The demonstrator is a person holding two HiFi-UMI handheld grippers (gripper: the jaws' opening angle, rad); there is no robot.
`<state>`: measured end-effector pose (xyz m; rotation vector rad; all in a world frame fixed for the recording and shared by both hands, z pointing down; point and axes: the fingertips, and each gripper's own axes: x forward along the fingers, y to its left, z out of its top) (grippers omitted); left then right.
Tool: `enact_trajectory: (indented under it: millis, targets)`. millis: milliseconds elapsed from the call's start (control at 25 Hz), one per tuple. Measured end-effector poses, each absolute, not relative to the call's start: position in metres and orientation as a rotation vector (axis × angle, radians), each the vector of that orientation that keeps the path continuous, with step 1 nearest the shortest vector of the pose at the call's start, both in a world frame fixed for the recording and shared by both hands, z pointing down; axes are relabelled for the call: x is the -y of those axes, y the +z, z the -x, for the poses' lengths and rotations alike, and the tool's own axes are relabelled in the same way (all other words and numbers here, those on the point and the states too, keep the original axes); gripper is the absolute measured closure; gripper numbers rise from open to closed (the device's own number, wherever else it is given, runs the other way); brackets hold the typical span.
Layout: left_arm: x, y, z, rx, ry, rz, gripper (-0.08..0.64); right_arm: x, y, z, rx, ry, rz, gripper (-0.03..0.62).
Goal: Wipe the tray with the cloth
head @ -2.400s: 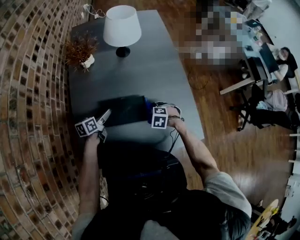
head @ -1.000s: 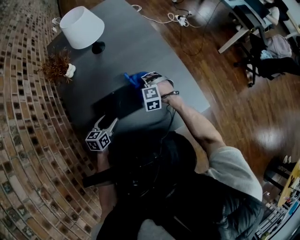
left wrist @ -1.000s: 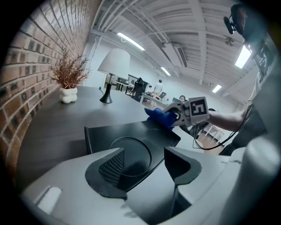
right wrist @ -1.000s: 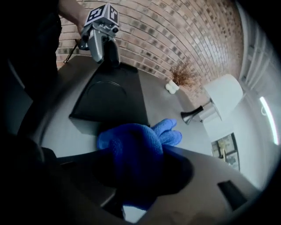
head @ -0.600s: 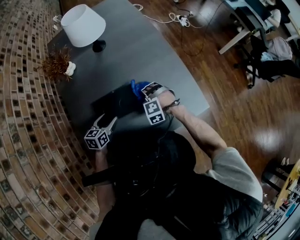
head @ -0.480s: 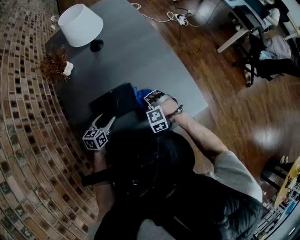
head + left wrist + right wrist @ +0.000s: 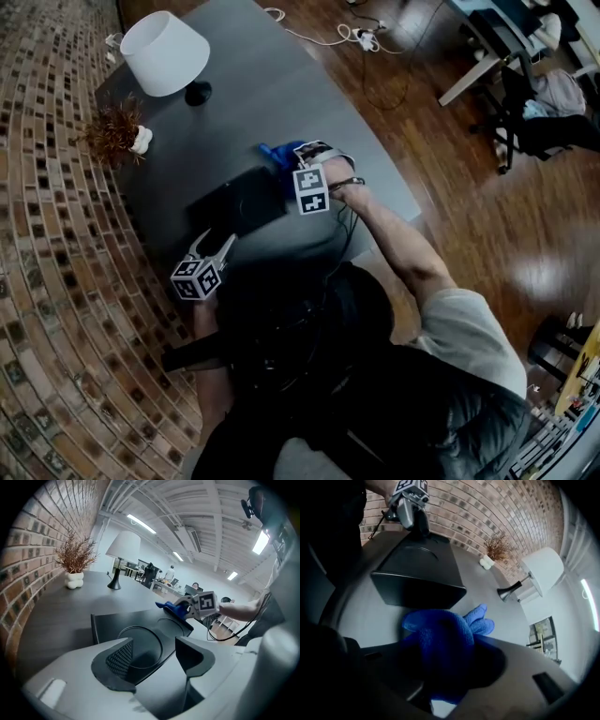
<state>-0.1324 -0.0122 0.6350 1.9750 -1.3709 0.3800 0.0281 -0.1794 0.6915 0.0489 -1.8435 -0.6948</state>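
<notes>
While right gripper [image 7: 296,156] jaws clamp the blue cloth [image 7: 440,639] just beside the tray [image 7: 417,573], left gripper [image 7: 154,651] jaws stand apart

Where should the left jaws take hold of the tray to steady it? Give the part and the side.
Probably the near rim of the tray, approached low from the left gripper's own side. The rim is a thin upright wall facing those open jaws, and the cloth is at the far corner.

**Open-Plan Office with a Loft Look**

A brick wall [image 7: 56,281] ran beside a grey table [image 7: 272,103] carrying a lamp [image 7: 164,54]. Across the wooden floor [image 7: 487,206] stood desks [image 7: 497,28] and an office chair [image 7: 530,131]. Strip lights [image 7: 140,523] lined the bare ceiling.
</notes>
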Motion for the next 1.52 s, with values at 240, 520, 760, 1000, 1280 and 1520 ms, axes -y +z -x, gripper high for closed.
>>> enact_trajectory:
  millis: [240,520,760,1000,1280,1520]
  targets:
    - [0.013,0.635,0.13,1.373,0.379,-1.975,0.272,0.192,0.713,0.019,1.818,-0.801,0.062,0.42]
    - [0.013,0.634,0.131,1.368,0.374,-1.985,0.272,0.136,0.71,-0.002,1.826,-0.769,0.14,0.422]
    - [0.014,0.634,0.13,1.375,0.38,-1.991,0.272,0.07,0.704,-0.034,1.865,-0.647,0.142,0.422]
    - [0.014,0.63,0.13,1.403,0.339,-1.998,0.272,0.028,0.691,-0.051,1.921,-0.533,0.207,0.422]
    - [-0.01,0.61,0.118,1.415,0.005,-1.904,0.279,0.098,0.61,-0.043,2.236,-0.318,0.136,0.42]
    - [-0.03,0.642,0.088,1.331,-0.118,-1.746,0.278,0.226,0.592,0.039,2.005,-0.712,-0.076,0.42]
